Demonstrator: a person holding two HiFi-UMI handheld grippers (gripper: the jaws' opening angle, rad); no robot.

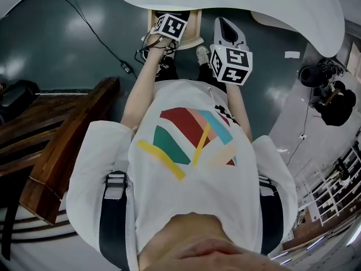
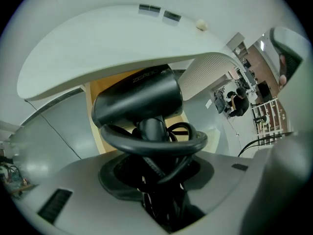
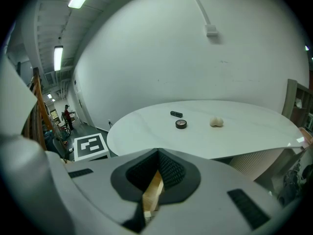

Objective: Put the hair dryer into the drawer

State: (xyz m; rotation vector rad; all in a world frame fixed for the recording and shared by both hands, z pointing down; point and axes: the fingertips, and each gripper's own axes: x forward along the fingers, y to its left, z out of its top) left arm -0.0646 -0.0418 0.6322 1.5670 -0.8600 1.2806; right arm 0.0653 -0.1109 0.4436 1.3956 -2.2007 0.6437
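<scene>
1. At the left, the left gripper [image 2: 155, 153] is seen clamped on the black plastic hair dryer [image 2: 137, 99]. The handle, wrapped in its black rubber cord [image 2: 151, 142], is pinched between the jaws. The barrel is carried crosswise just beyond the tips.
2. The dryer is judged to be rigid and moderately heavy, with most of the weight in the barrel, so a swing about the grip can be expected. The smooth shell is likely slippery, and the springy cord loops may shift under the pads (a firm squeeze is advised). The handle close under the barrel is judged the best place to hold.
3. In the middle, the open light wooden drawer [image 1: 196, 27] is seen beneath the edge of the white rounded table [image 2: 112, 43]. The dryer is held over the drawer's opening. Whether it has passed below the rim cannot be told.
4. At the right, the right gripper [image 3: 157, 163] is held beside the drawer with its jaws drawn together. Nothing is gripped, and only pale wood is glimpsed through the slit.
</scene>
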